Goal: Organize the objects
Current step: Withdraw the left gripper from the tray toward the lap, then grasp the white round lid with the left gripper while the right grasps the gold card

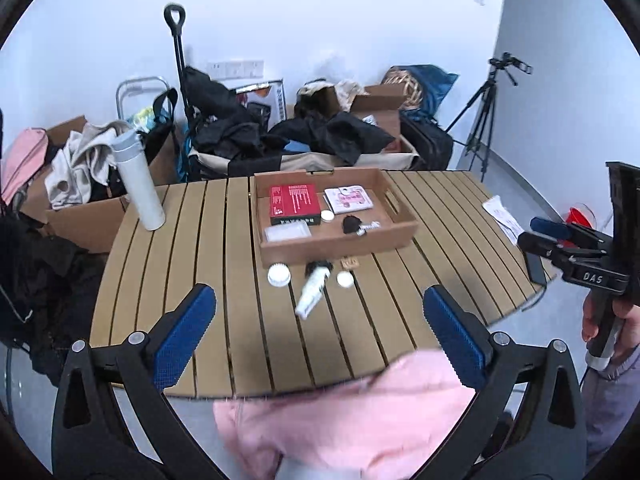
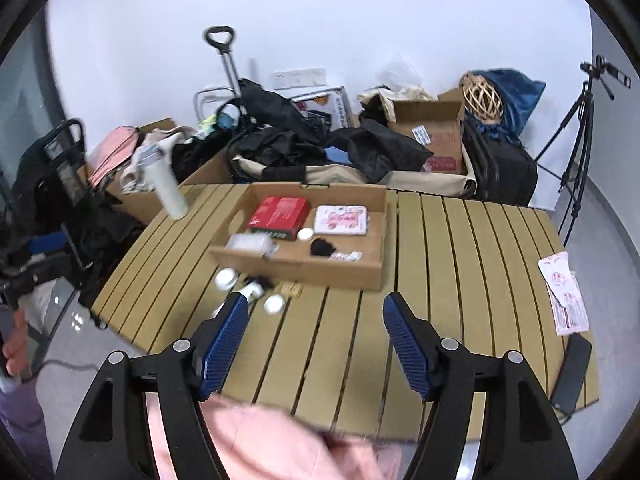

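Left gripper: blue-padded jaws spread wide, nothing between them, held above the near edge of the table; the fingers frame the loose items ahead
Right gripper: jaws likewise apart and empty, above the near part of the table; in the left wrist view it shows at the far right, gripped by a hand
Pink cloth: bunched at the near table edge, under both grippers (cannot tell whether it touches either)
Slatted table: tan slats with dark gaps
White tube: lies tilted on the slats just ahead of the left gripper, its dark cap end toward the box
White round lids: one left of the tube, one right of it, both on the table just in front of the box
Small tan piece: beside the right lid, close to the box wall (too small to identify)
Cardboard tray box: open, mid-table
Box contents: red box at back left, pink-printed packet at back right, small white cap between them, clear plastic case front left, black clump with a small white item beside it
White bottle: upright at the far left table corner
Printed sheet: flat near the right table edge, with a black flat object nearer on that same edge
Tripod: on the floor beyond the right table corner
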Tool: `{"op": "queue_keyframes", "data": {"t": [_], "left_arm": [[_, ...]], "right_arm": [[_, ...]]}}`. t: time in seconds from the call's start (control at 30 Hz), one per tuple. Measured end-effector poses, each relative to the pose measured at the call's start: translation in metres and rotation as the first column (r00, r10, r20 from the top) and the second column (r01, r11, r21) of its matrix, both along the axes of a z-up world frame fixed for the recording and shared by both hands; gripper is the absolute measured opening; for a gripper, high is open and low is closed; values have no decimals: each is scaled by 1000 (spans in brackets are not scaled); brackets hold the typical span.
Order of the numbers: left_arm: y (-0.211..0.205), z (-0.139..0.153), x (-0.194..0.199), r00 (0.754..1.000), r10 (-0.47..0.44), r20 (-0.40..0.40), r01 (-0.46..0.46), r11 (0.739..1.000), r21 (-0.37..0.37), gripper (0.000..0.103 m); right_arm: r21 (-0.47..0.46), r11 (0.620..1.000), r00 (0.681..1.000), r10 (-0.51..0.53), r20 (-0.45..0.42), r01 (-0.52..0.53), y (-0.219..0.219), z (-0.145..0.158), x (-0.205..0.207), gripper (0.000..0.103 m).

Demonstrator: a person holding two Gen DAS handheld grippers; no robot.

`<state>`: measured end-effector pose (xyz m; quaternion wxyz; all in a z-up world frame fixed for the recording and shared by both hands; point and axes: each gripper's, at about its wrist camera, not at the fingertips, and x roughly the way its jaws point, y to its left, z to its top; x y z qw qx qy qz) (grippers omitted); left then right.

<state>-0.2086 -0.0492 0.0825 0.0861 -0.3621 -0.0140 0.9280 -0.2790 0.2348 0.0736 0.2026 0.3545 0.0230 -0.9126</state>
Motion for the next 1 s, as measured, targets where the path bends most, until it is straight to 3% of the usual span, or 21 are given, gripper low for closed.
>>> {"op": "queue_keyframes", "data": {"t": [0.1,0.17,0.23,0.3,0.37,0.47,0.63,0.73,0.93,1.0], "left_arm": [[1,-16,44,1000,-3,-6,3,1000,-27,103],[-2,-30,73,999,29,-18,-30,999,-37,103],[-11,-41,93,997,76,-32,-75,997,13,103],[-15,-45,97,997,75,-18,-73,996,53,103],[-14,-41,94,997,83,-2,-83,996,24,103],[-20,-35,99,991,122,-61,-118,991,61,103],[-25,-59,86,990,139,3,-139,989,51,103],[-31,-88,66,984,162,73,-167,984,60,103],[-38,-115,11,982,187,38,-188,981,41,103],[-42,-120,-15,980,196,45,-197,979,43,103]], "right_arm": [[-51,999,997,9,-81,-13,3,-8,60,74],[-66,997,998,21,-64,-26,-1,-25,85,74],[-71,996,999,49,-11,-50,-8,-50,107,74],[-103,993,997,69,30,-65,-13,-67,120,74],[-132,987,993,99,62,-90,-18,-78,129,74],[-87,993,997,76,23,-74,-22,-76,137,74],[-97,995,999,38,-8,-39,-18,-80,136,74],[-109,994,999,19,30,-16,-15,-98,124,74],[-71,997,992,4,126,5,-17,-136,80,72],[-59,998,990,5,138,3,-21,-140,61,67]]}}
